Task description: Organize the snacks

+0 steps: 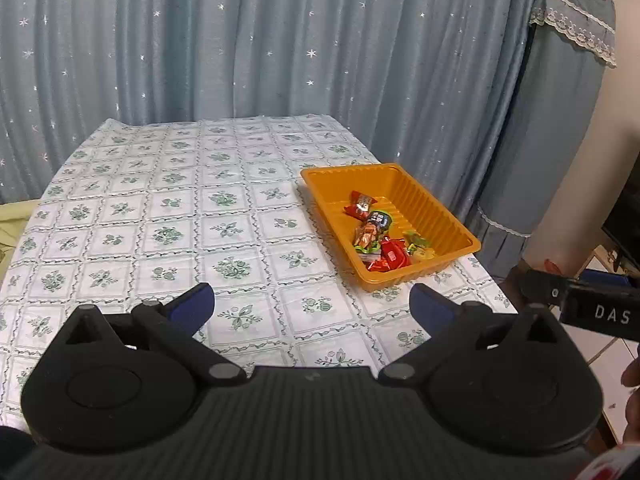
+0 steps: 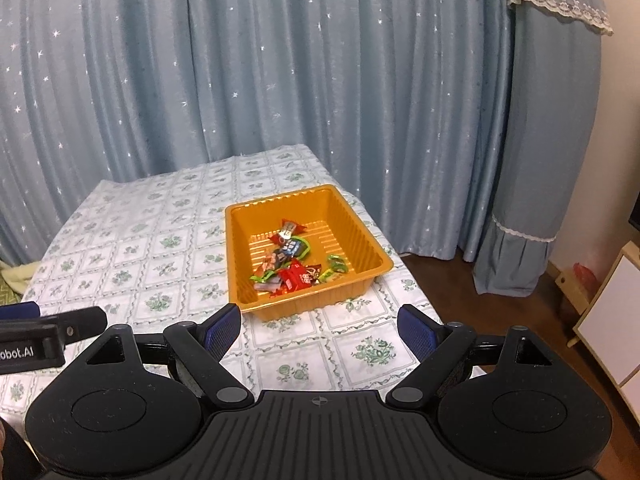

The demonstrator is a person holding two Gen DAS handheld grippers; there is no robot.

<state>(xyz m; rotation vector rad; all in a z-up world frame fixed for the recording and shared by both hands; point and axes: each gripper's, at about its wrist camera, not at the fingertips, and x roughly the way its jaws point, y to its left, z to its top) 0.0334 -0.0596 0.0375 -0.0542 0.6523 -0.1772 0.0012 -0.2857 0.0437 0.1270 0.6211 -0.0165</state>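
A: The snacks (image 2: 290, 266) lie in a loose heap of red, green and dark wrappers, all inside the orange tray (image 2: 240, 240), mostly toward its near end. In the left wrist view the same pile (image 1: 380, 240) sits in the tray (image 1: 440, 216) near the right edge of the table (image 1: 160, 220).

B: Is anything loose on the flowered cloth?

A: Nothing that either view shows. The cloth around the tray is bare, so the gathering looks as good as done.

B: And the grippers?

A: The right gripper (image 2: 320, 330) hangs short of the tray's near wall with its blue pads (image 2: 224, 330) spread wide and nothing between them. The left gripper (image 1: 312, 306) is spread as well and empty, over the cloth and to the left of the tray, apart from it.

B: So which step is this?

A: By the look of it, the end of the task, or a pause between picks. Neither gripper carries a wrapper.

B: What would the next move call for?

A: If tidying goes on, a descent into the tray to straighten the heap. The wrappers are small and crinkly, so the pads would need to close on one edge without dragging its neighbours. Otherwise, simply drawing both grippers clear.

B: And beyond the table?

A: A blue star-dotted curtain (image 2: 280, 80) hangs behind it.
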